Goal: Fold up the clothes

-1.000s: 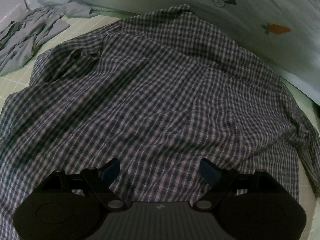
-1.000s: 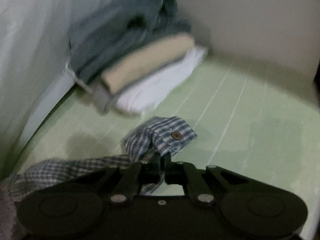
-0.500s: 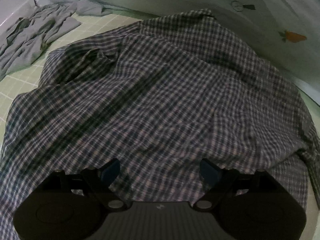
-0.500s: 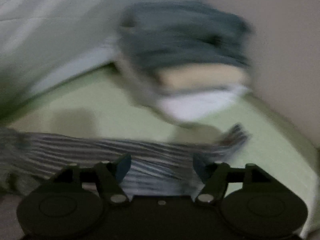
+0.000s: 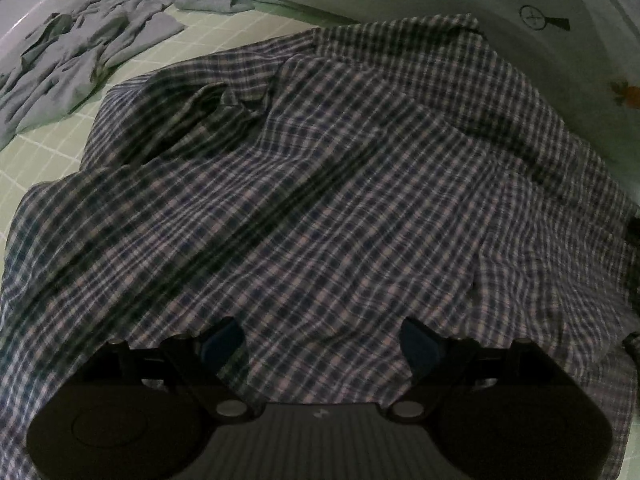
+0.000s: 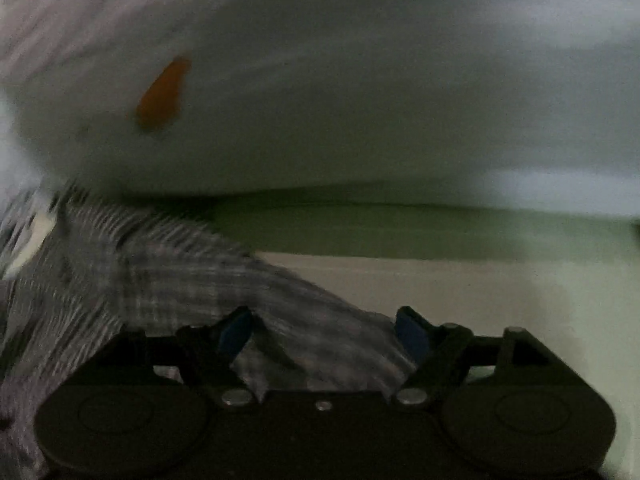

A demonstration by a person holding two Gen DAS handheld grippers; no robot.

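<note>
A blue and white checked shirt (image 5: 340, 184) lies spread, with wrinkles, over the green gridded mat (image 5: 36, 160). My left gripper (image 5: 320, 340) hovers over the shirt's near hem, open wide, and its blue pads (image 5: 222, 340) touch no cloth. The right wrist view is blurred by motion. There my right gripper (image 6: 324, 334) stands with its jaws apart and closing. A checked sleeve (image 6: 160, 280) runs from the left under and between the fingers (image 6: 412, 336). The pads do not press on it.
A crumpled grey garment (image 5: 72, 52) lies at the mat's far left. A pale sheet with a carrot print (image 5: 628, 94) rises behind the shirt and fills the upper right wrist view around the carrot (image 6: 164, 92). Bare green mat (image 6: 500, 288) lies right of the sleeve.
My right gripper let go of the buttoned cuff, opened, and swung away from the folded pile toward the pale sheet. My left gripper crept a little across the shirt, still open.
</note>
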